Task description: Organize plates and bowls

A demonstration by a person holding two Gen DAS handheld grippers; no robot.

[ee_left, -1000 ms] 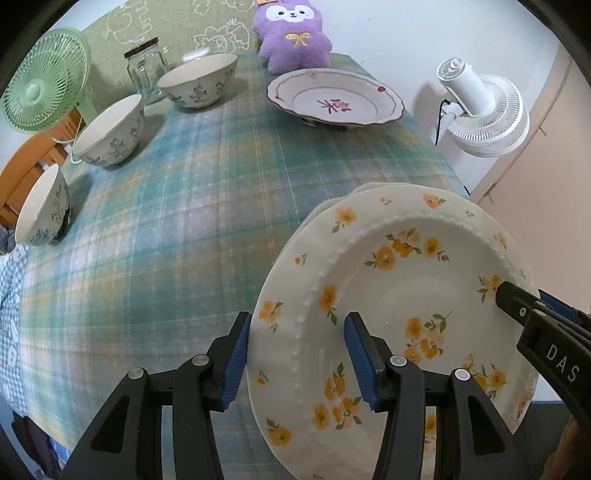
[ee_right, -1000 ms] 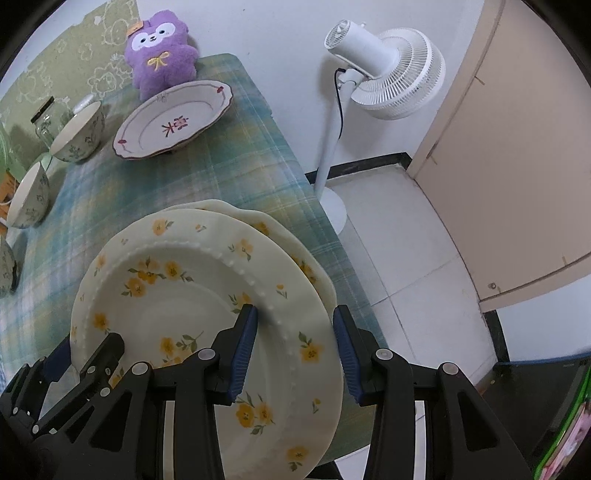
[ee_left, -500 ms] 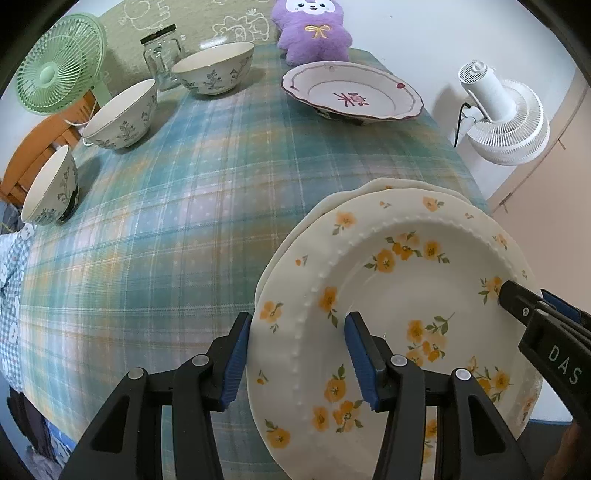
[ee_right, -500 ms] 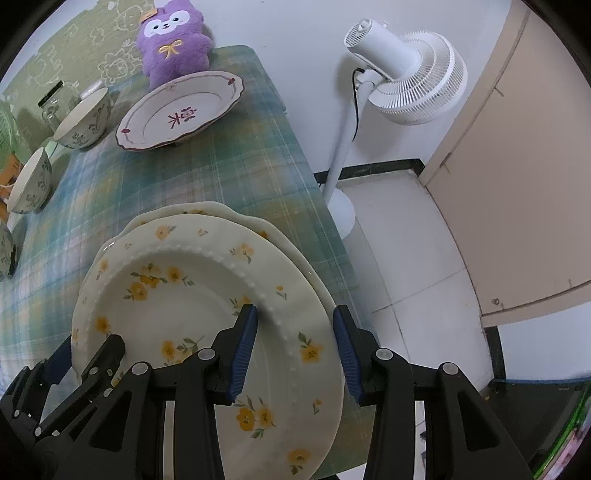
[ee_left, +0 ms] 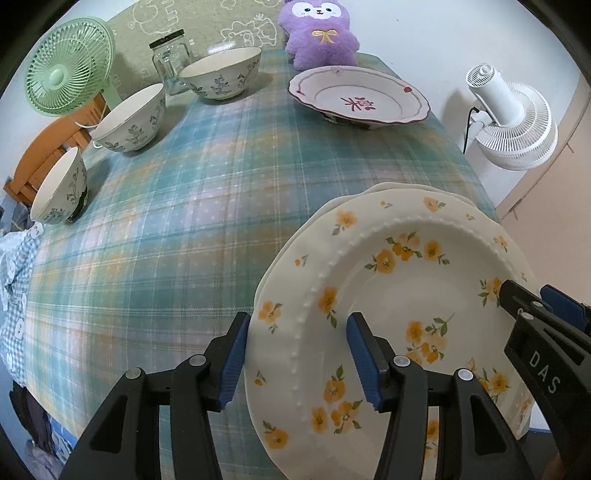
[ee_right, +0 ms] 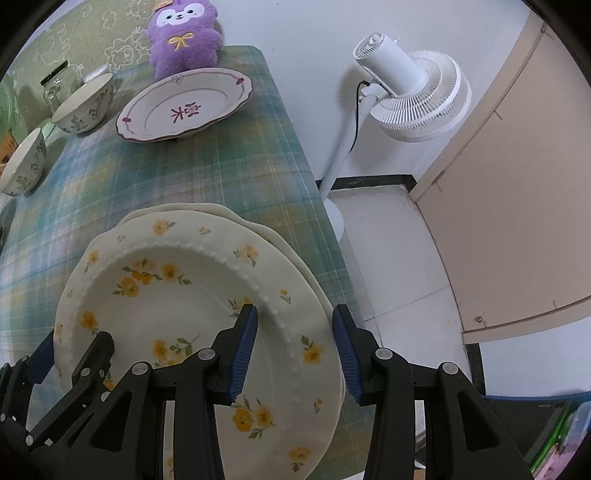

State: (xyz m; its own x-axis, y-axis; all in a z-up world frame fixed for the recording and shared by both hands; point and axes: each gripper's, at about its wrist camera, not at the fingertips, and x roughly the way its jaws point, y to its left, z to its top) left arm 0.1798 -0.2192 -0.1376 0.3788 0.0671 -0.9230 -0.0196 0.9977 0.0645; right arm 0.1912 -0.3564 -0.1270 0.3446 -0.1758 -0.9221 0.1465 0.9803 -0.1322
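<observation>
Two cream plates with yellow flowers lie stacked at the table's near right corner, the top plate sitting slightly off-centre on the lower plate. My left gripper straddles the top plate's left rim. Its jaws are opening and a thin gap shows at the outer pad. At the opposite rim my right gripper is shut on the same plate, one pad on its upper face and one outside the edge. A red-trimmed plate and three floral bowls stand farther back.
A plaid cloth covers the table. A glass jar, a green fan and a purple plush sit along the far edge. A white floor fan stands just off the table's right edge, over tiled floor.
The left jaws have widened a little around the plate's rim. Both grippers have rolled slightly in place. The stacked plates have not shifted.
</observation>
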